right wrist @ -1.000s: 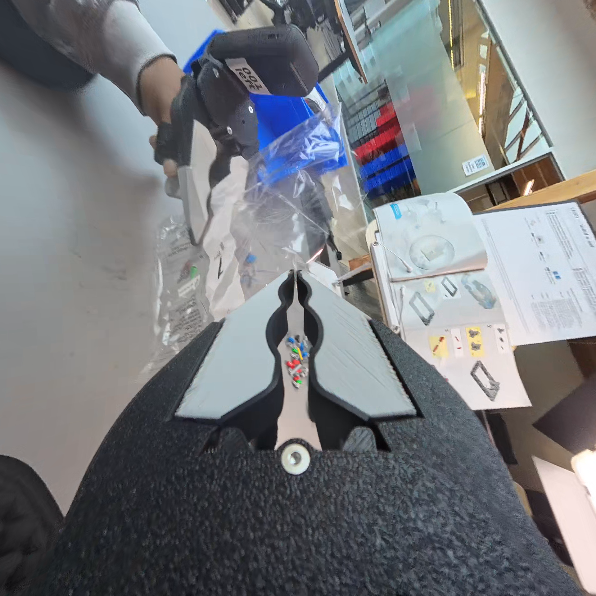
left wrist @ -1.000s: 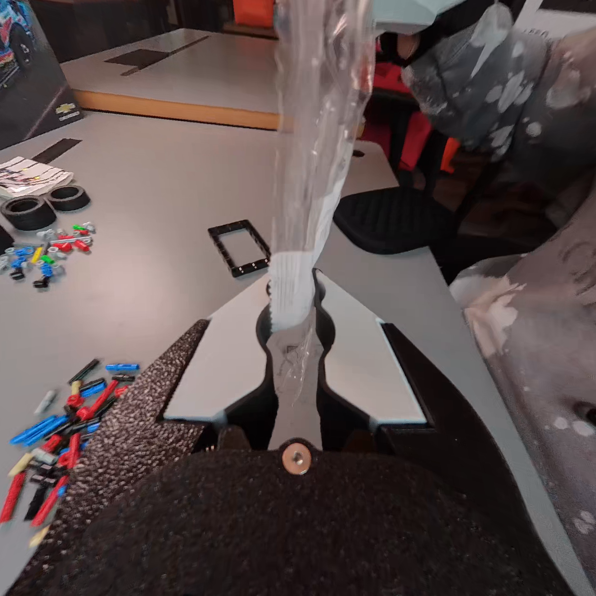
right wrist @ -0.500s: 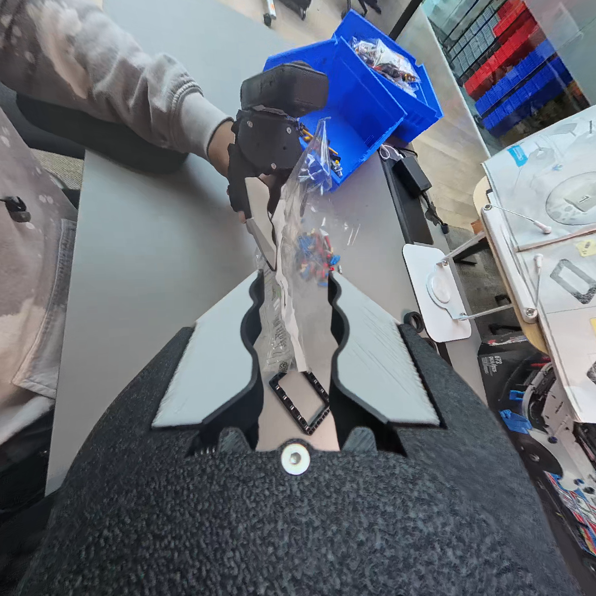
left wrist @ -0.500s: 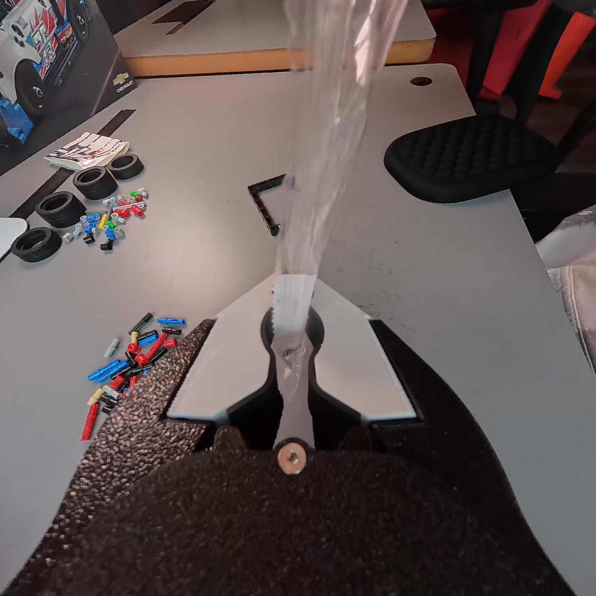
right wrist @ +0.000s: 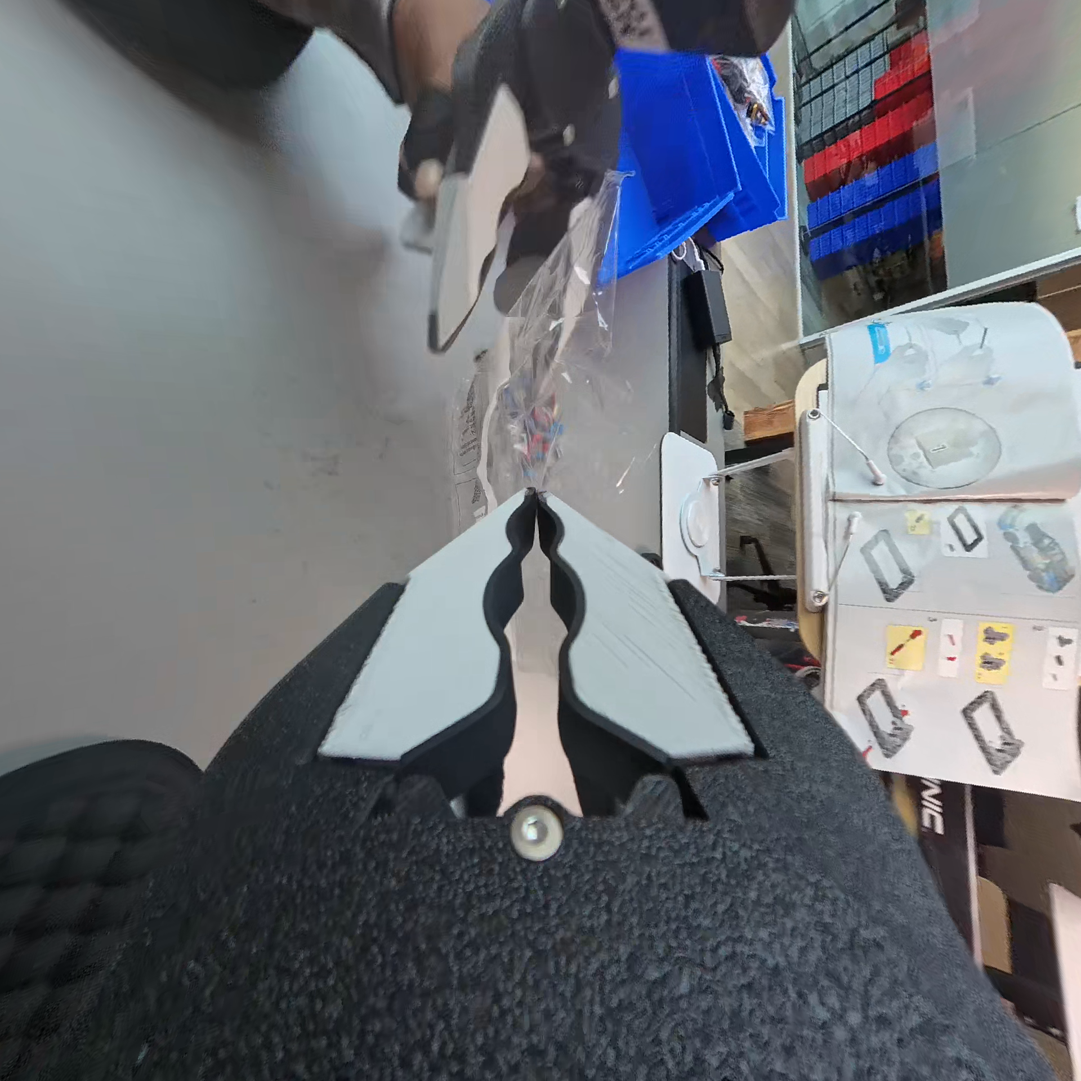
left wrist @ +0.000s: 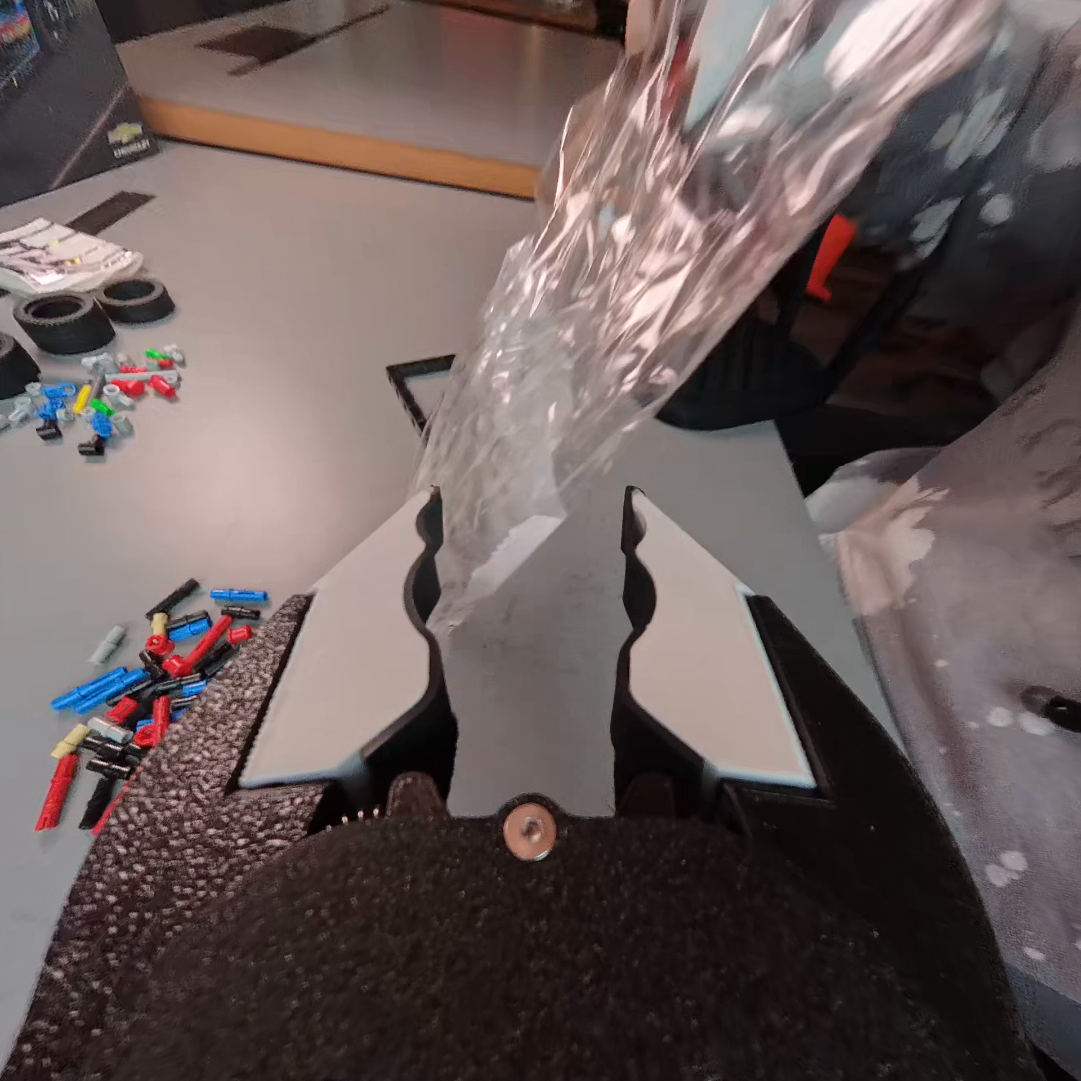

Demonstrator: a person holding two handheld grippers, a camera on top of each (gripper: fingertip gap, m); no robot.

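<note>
The left tongs (left wrist: 529,497) stand spread wide over the grey counter (left wrist: 281,281), gripping nothing; the lower end of a clear plastic bag (left wrist: 585,281) hangs slanting between the tips, close against the left-hand one, though whether it touches I cannot tell. The bag rises out of the top of the left wrist view, blurred.

Only the right wrist view shows who holds it: the right tongs (right wrist: 535,496) are clenched tip to tip on a corner of the same bag (right wrist: 556,362), which stretches away toward the left tongs (right wrist: 468,281) farther off, with small red and blue pieces bunched inside it. That view also takes in a blue bin (right wrist: 690,164) at the far edge of the counter (right wrist: 205,351), and an open instruction booklet (right wrist: 947,585) on a stand to the right.

The left wrist view alone shows what lies loose on the counter: a pile of red, blue and black pins (left wrist: 146,678) beside the tongs, a second scatter of small coloured parts (left wrist: 99,392) farther off, black tyres (left wrist: 64,322) behind them, and a black rectangular frame (left wrist: 409,386) partly hidden by the bag. A person's mottled grey sleeve (left wrist: 983,585) fills the right edge.
</note>
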